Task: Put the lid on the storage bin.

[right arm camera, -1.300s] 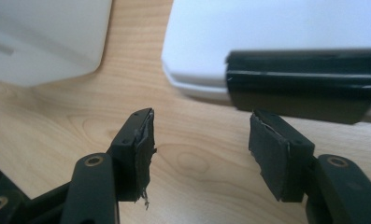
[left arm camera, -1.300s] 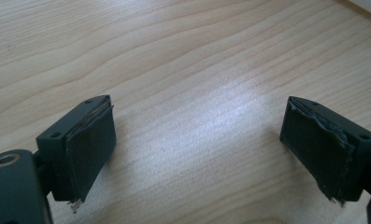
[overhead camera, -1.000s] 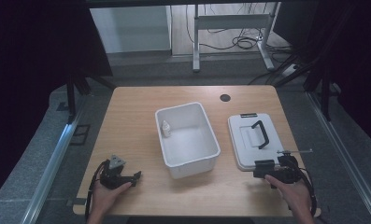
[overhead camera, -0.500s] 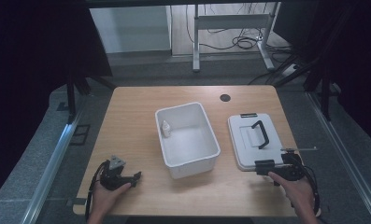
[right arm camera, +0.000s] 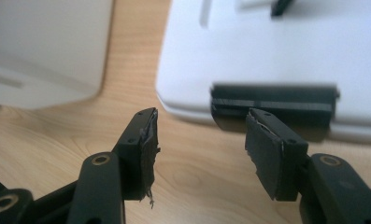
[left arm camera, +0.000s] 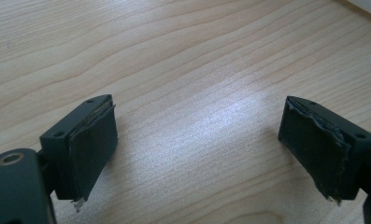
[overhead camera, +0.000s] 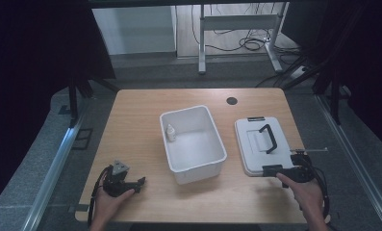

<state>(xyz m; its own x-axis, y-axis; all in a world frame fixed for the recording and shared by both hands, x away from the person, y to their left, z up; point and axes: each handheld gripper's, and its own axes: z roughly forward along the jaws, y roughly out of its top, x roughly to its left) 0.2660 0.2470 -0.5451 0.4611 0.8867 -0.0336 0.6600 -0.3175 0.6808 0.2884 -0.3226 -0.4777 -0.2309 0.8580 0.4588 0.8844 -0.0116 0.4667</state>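
A person's right gripper [right arm camera: 199, 140], jaws apart and empty, sits just before the lid [overhead camera: 261, 144] beside the bin [overhead camera: 192, 144] — likely lining up on its near latch [right arm camera: 273, 103] — while the left gripper [left arm camera: 197, 149] rests wide open over bare table [overhead camera: 135, 125].

Bench [overhead camera: 135, 130] left half bare; white bin [overhead camera: 193, 144] blocks centre, lid [overhead camera: 263, 144] just beside right claw [right arm camera: 199, 135].

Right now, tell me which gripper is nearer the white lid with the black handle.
Right. The right gripper sits at the near edge of the white lid, its open jaws facing the lid's black clasp. The left gripper rests open far across the table, beyond the white bin.
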